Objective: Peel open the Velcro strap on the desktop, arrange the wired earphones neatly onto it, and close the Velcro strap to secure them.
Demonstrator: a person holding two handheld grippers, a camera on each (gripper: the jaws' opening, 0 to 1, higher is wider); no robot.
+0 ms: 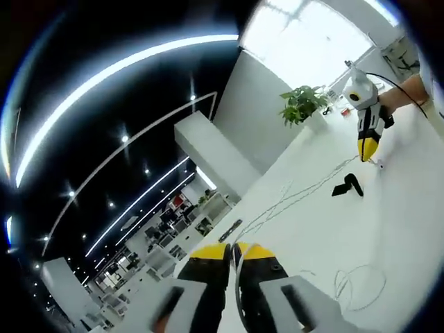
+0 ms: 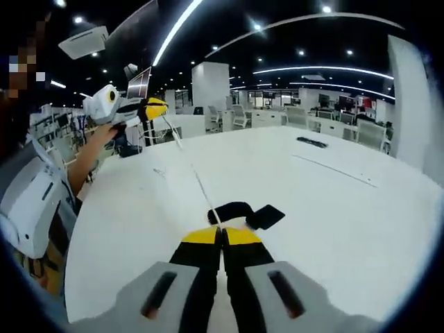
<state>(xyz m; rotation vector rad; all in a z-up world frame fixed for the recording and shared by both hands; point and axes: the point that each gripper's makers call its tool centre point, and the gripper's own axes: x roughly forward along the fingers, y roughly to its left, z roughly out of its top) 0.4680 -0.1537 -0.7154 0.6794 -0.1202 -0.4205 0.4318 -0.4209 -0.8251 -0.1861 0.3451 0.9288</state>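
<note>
Both tools are pinched fully together on the white earphone cable. In the left gripper view the left tool (image 1: 232, 253) has its yellow tips closed, with the thin earphone cable (image 1: 305, 189) running from between them toward 2 o'clock across the white tabletop (image 1: 402, 229), past the black Velcro strap (image 1: 347, 186), to the right tool (image 1: 368, 149), which hangs tip-down at 2 o'clock, held by a person's hand. A loose loop of the cable lies at 4 o'clock. A potted plant (image 1: 302, 104) stands at 1 o'clock.

In the right gripper view the right tool (image 2: 222, 237) is shut on the cable (image 2: 198, 182), the strap (image 2: 244, 212) lying partly folded just beyond its tips. The cable runs taut toward 11 o'clock up to the left tool (image 2: 161, 109), raised above the tabletop (image 2: 333, 208).
</note>
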